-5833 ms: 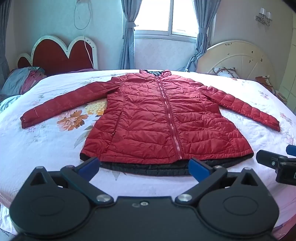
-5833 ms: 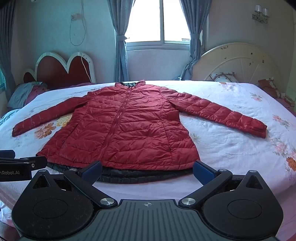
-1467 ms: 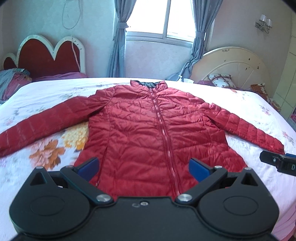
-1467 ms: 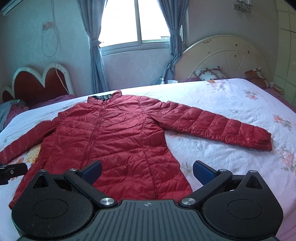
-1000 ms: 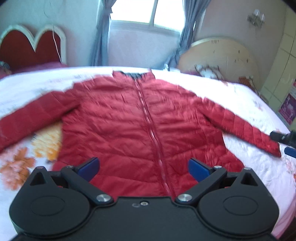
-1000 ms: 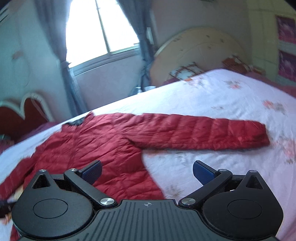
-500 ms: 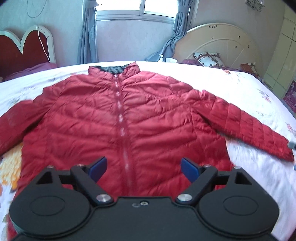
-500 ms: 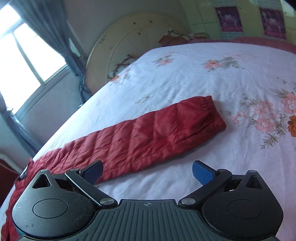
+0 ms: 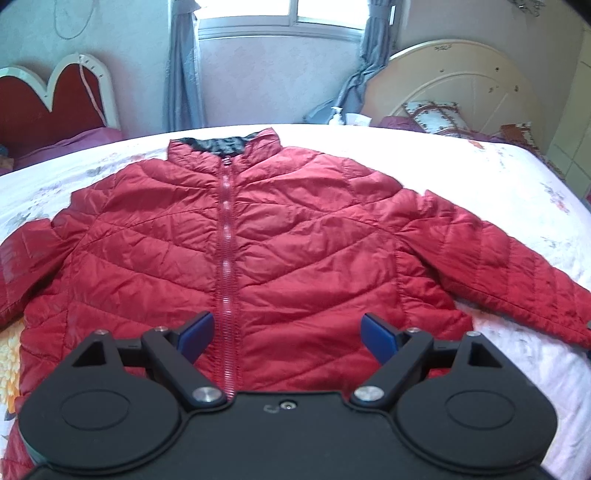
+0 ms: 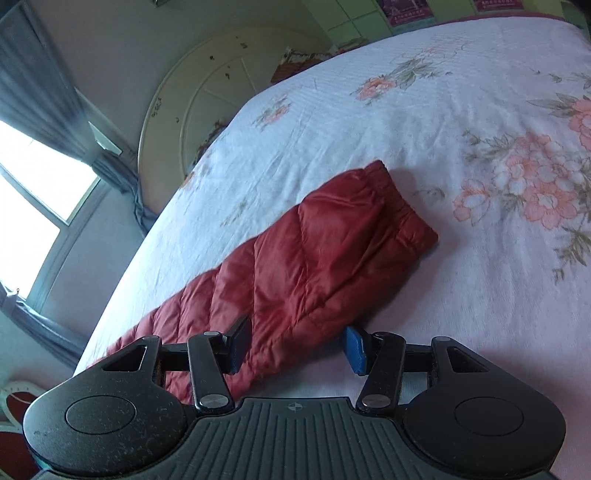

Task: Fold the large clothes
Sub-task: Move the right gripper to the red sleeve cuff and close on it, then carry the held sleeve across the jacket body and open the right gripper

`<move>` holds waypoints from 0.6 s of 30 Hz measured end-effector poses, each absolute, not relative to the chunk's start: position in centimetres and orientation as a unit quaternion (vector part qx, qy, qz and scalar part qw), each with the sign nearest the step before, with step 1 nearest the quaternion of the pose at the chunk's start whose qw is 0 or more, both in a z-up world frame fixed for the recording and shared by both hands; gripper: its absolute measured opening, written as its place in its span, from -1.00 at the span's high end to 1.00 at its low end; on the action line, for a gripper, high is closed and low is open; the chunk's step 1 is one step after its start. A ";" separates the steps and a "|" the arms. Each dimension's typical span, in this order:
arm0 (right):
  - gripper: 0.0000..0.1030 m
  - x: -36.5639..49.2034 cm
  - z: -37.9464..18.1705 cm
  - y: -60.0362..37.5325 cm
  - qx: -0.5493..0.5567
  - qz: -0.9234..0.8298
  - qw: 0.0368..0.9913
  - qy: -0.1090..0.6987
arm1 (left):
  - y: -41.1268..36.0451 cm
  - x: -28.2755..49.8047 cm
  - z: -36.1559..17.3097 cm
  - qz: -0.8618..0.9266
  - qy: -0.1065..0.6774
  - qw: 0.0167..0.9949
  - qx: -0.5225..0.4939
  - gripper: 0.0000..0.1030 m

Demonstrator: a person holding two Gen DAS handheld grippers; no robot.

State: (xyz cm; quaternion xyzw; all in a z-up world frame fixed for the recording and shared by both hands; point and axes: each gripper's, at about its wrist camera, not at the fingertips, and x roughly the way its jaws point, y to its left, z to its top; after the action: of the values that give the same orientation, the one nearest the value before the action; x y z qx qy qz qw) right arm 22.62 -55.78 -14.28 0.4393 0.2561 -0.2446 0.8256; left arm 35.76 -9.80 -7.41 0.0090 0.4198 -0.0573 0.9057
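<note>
A red quilted jacket [image 9: 306, 254] lies flat and zipped on the bed, dark-lined collar at the far end, both sleeves spread out. My left gripper [image 9: 288, 332] hovers over the jacket's lower front, just right of the zipper [image 9: 225, 266]. It is open with nothing between its blue pads. My right gripper [image 10: 297, 349] is low over the jacket's right sleeve [image 10: 314, 254], a little short of the cuff [image 10: 402, 218]. Its jaws are closing with the sleeve's near edge between them. The left pad is over the fabric. The right pad is still a little off the edge.
The bed has a white floral sheet [image 10: 461, 122]. A round cream headboard [image 9: 461, 81] with pillows stands at the far right. A red heart-shaped headboard [image 9: 51, 103] stands at the far left. A curtained window [image 9: 280, 14] is behind the bed.
My left gripper moved right and closer over the jacket's front, and its jaws narrowed slightly. My right gripper swung to the right sleeve, rolled, dropped low, and its jaws narrowed around the sleeve.
</note>
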 end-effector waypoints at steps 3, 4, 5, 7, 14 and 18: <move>0.86 23.7 -14.3 -56.0 0.422 -0.249 0.830 0.268 | -9.2 36.8 -8.4 -0.050 0.451 0.891 0.019 -0.73; 0.88 24.0 -14.1 -55.8 0.406 -0.252 0.836 0.270 | -8.9 37.1 -8.7 -0.047 0.462 0.885 0.023 -0.73; 0.88 24.4 -13.6 -55.5 0.388 -0.252 0.845 0.268 | -8.6 37.3 -9.0 -0.043 0.470 0.881 0.025 -0.73; 0.90 25.6 -12.5 -54.4 0.348 -0.243 0.867 0.262 | -7.6 37.1 -9.0 -0.036 0.470 0.882 0.018 -0.72; 0.91 32.7 -8.7 -46.1 0.223 -0.108 0.935 0.255 | -3.4 36.3 -8.2 0.000 0.456 0.890 -0.002 -0.70; 0.91 36.0 -8.0 -38.5 0.173 -0.008 0.949 0.264 | -1.1 36.5 -7.7 -0.001 0.448 0.894 -0.016 -0.66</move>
State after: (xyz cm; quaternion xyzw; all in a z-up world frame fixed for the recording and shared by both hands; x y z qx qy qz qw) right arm 35.97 -38.47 -7.96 0.1727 0.2636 -0.0083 0.9490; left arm 36.47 -1.12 -7.69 -0.0159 0.4476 -0.0009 0.8941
